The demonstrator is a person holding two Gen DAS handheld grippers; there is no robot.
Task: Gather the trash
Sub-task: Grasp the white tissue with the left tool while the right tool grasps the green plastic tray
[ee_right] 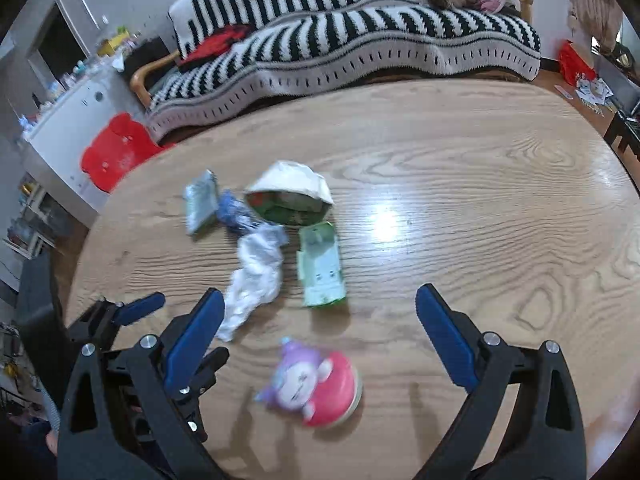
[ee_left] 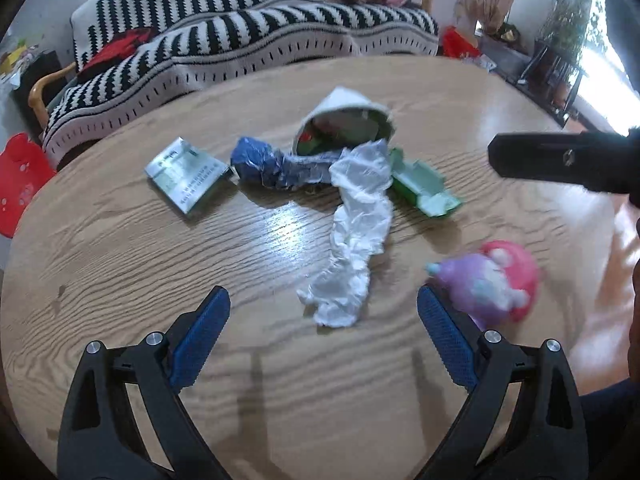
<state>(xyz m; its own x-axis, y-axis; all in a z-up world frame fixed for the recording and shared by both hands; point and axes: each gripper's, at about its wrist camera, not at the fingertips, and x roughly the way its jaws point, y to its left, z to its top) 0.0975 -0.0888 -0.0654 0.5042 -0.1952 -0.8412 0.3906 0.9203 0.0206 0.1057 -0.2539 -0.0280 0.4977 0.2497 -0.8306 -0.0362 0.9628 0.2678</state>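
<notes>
Collection has not visibly begun: neither tool holds anything, and all the trash lies loose on the wooden table (ee_left: 120,240).

Left tool (ee_left: 324,312): fingers spread wide, nothing between them, hovering over the near part of the table. The near end of the crumpled white tissue (ee_left: 352,236) lies just ahead of the gap, slightly right of centre.

Right tool (ee_right: 320,312): fingers likewise spread wide and empty. In its view the pink-and-purple toy figure (ee_right: 316,388) lies between and below the fingers, near the table's near edge. The toy is blurred; whether it counts as trash cannot be told.

Position of the trash, from the left wrist view:
- Tipped-over white paper cup (ee_left: 348,120) at the far side of the cluster, mouth facing the camera, with coloured scraps inside.
- Crumpled blue wrapper (ee_left: 264,162) just left of the cup, touching the tissue's far end.
- Flattened silver-green packet (ee_left: 186,176) at far left, just beside the blue wrapper.
- Open green carton (ee_left: 424,186) on the right, its near-left edge tucked under or against the tissue; which one, I cannot tell.

No bin or bag is visible in either view.

Judgement: the step in hand is the approach to a first pick, most probably the tissue by the left tool. The next move calls for lowering the fingers to straddle the tissue's near end and closing on it. The material is soft and will compress, so a deep bite is advisable.
</notes>
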